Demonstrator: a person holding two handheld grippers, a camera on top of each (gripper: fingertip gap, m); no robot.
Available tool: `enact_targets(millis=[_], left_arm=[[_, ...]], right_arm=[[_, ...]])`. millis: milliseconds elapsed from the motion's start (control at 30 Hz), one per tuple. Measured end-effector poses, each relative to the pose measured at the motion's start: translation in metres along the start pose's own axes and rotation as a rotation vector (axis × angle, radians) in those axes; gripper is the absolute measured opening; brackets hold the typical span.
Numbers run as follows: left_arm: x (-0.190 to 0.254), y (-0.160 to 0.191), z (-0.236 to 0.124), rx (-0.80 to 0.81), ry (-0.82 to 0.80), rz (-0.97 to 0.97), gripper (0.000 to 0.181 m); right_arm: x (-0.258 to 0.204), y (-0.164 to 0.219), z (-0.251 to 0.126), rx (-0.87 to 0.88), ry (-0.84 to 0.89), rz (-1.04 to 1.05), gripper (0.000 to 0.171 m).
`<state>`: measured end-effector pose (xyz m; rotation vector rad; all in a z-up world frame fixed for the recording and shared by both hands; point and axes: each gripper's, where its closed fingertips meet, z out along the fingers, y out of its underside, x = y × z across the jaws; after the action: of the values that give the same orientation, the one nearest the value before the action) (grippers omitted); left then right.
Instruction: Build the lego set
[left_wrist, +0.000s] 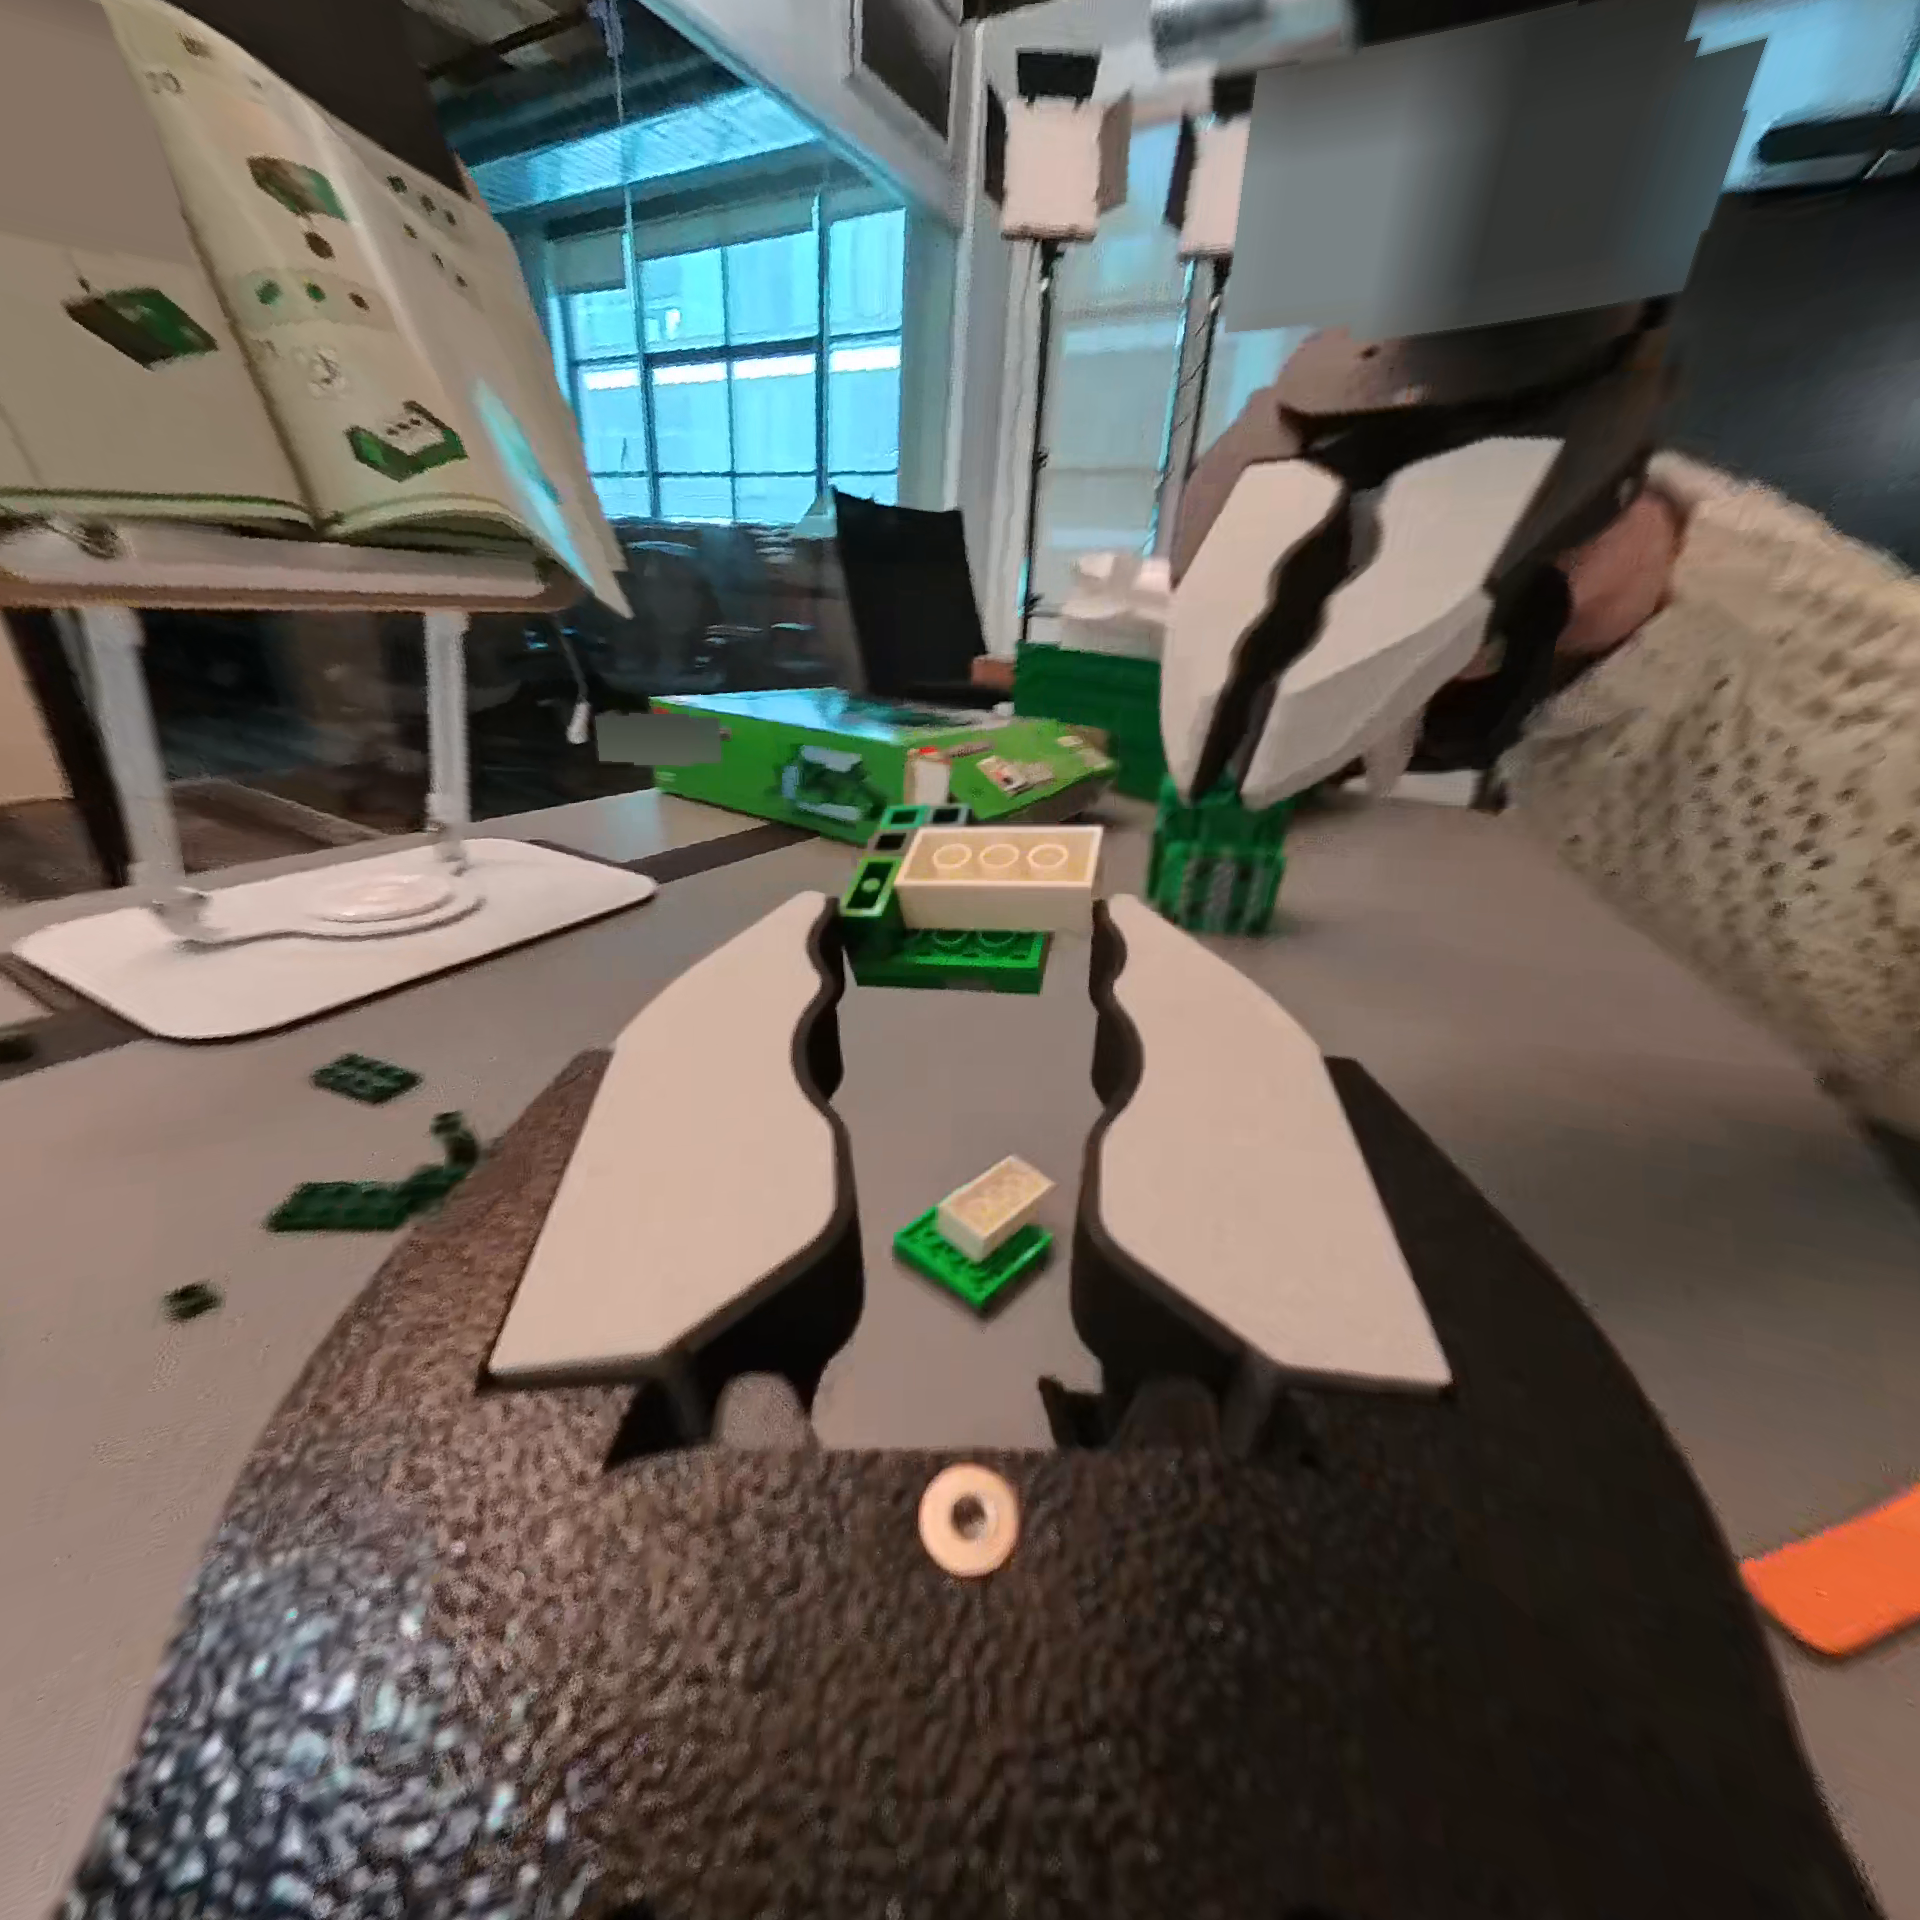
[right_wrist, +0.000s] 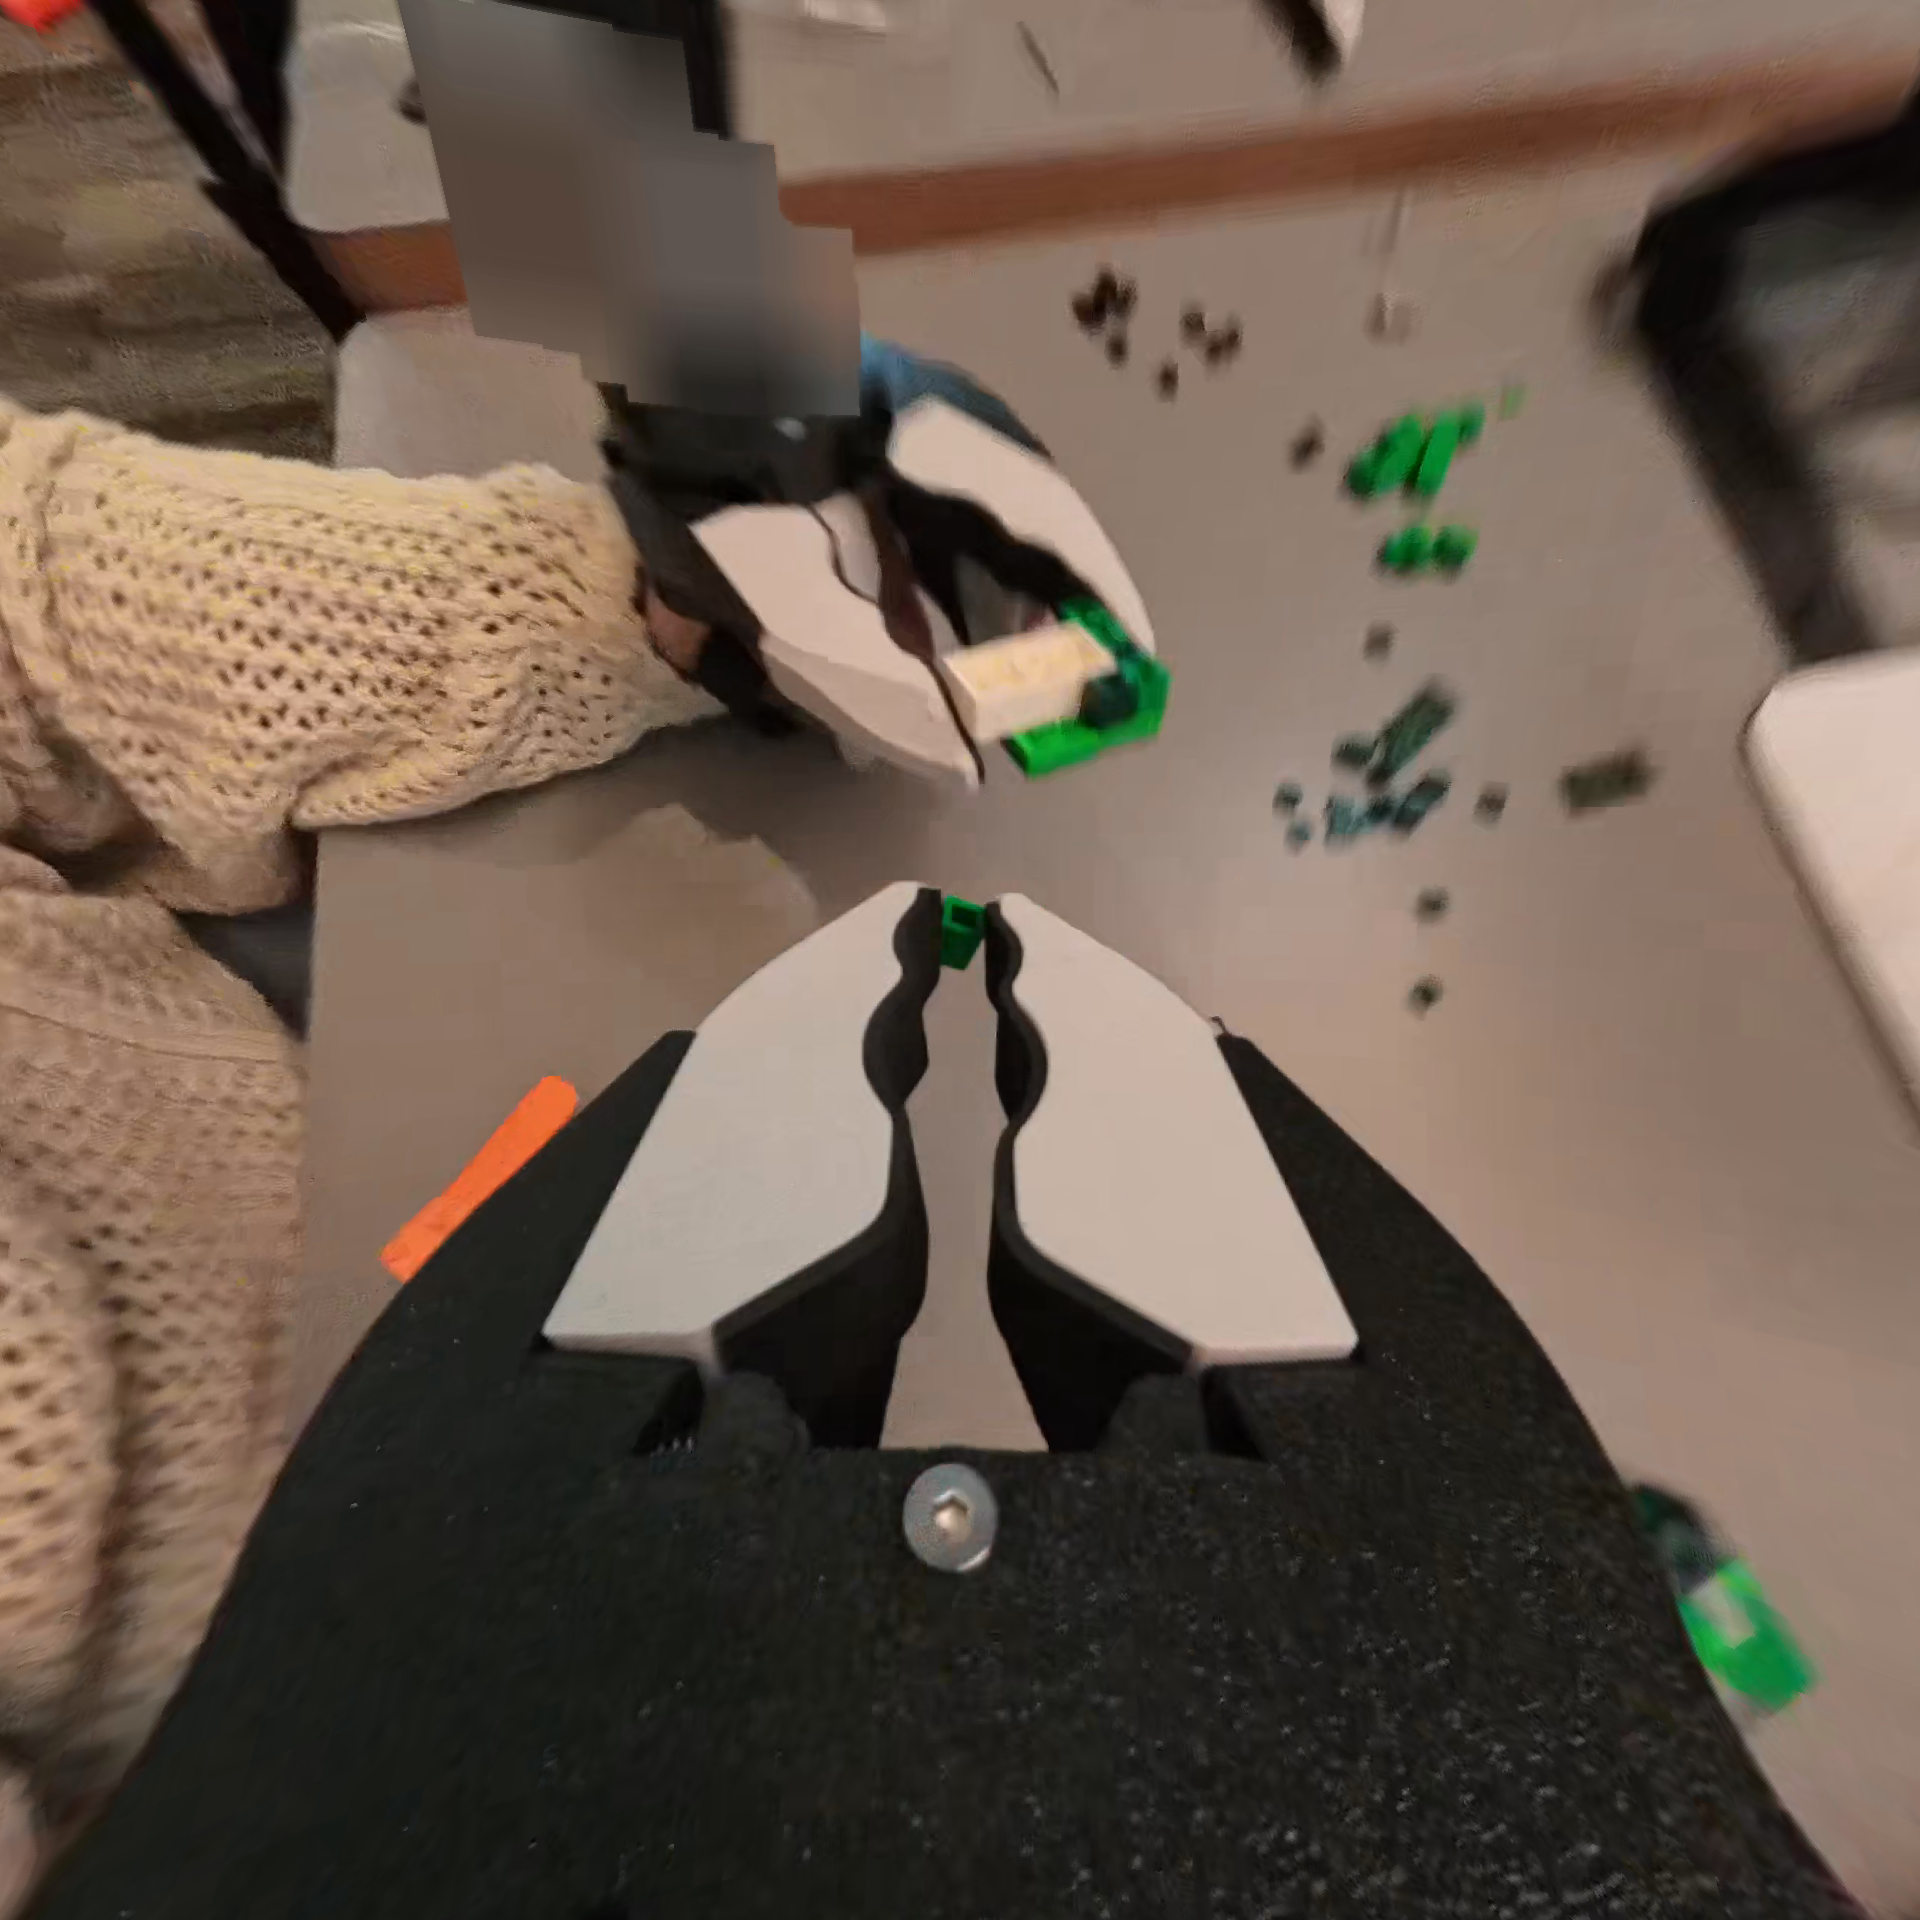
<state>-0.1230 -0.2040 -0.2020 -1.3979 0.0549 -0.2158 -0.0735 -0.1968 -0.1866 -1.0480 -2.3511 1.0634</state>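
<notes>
Left claw (left_wrist: 966, 925) gripping white-green assembly (left_wrist: 977, 904), tips

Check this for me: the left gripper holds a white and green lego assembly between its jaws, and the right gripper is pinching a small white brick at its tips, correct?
One detail is off. The small brick pinched by the right gripper is green, not white, as the right wrist view shows. The rest stands: the left gripper holds the white and green lego assembly between its jaws.

The left wrist view looked low along the counter (left_wrist: 1455, 1039), close behind its tool. The right wrist view looked steeply down (from higher up). Both showed the white-and-green assembly (left_wrist: 977, 904) (right_wrist: 1060, 686).
</notes>
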Motion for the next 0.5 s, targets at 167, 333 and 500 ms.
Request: enact_targets(millis=[167, 333, 500], left_arm=[[0.021, -0.003, 0.007, 0.046, 0.119, -0.079, 0.045], [0.034, -0.008, 0.005, 0.081, 0.183, -0.011, 0.045], [0.038, -0.007, 0.005, 0.073, 0.207, -0.012, 0.045]], right_arm=[[-0.01, -0.022, -0.002, 0.113, 0.018, -0.24, 0.007], [-0.008, -0.029, 0.002, 0.156, -0.026, -0.268, 0.008], [-0.008, -0.024, 0.01, 0.107, -0.005, -0.349, 0.008]])
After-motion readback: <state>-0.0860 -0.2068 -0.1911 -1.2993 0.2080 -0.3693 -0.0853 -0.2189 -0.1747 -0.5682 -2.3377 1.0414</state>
